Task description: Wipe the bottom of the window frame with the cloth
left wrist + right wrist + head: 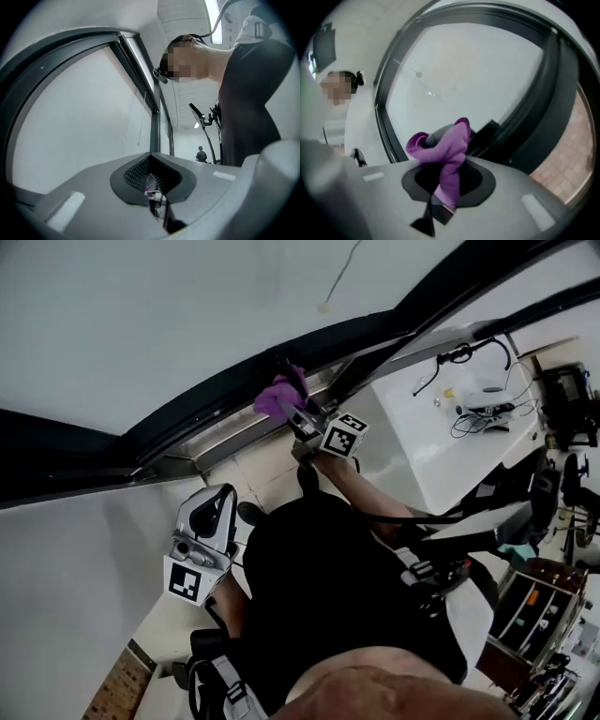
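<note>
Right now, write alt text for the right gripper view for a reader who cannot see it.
The right gripper is shut on a purple cloth, bunched above its jaws. Behind it a dark window frame curves around pale glass.

Cloth over the jaw tips
The purple cloth covers the tips of the right gripper. The window frame runs off both edges. A distant figure is too small to make out.
</note>
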Demonstrator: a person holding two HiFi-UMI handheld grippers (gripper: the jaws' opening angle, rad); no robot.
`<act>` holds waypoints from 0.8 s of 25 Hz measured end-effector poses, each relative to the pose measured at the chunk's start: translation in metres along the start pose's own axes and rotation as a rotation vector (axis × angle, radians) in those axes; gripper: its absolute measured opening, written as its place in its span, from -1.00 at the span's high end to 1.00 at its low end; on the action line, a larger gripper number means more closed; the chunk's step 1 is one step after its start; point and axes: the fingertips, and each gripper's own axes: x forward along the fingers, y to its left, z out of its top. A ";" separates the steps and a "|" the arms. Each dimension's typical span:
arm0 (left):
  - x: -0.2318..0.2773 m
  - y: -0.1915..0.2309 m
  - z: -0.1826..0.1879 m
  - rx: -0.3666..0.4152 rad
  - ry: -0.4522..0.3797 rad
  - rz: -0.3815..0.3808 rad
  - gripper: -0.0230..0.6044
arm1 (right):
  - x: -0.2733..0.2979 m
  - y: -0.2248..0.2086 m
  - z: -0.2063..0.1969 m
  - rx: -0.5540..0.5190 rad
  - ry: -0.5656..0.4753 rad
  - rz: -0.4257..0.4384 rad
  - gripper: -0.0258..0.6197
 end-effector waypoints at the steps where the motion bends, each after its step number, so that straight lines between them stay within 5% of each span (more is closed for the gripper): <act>1: 0.007 -0.005 -0.001 -0.004 0.005 -0.016 0.92 | 0.007 -0.001 0.006 -0.064 0.000 -0.009 0.72; 8: 0.037 -0.042 -0.015 -0.017 0.079 -0.096 0.92 | 0.031 -0.012 0.027 -0.390 -0.043 -0.054 0.72; 15: 0.047 -0.031 -0.021 -0.025 0.097 -0.057 0.93 | -0.019 0.033 0.009 -0.682 -0.005 0.179 0.72; 18: 0.054 -0.025 -0.025 -0.025 0.099 -0.060 0.92 | -0.073 0.068 0.013 -0.664 0.019 0.254 0.72; 20: 0.058 -0.023 -0.032 -0.038 0.106 -0.066 0.92 | -0.082 0.048 0.043 -0.602 0.022 0.133 0.72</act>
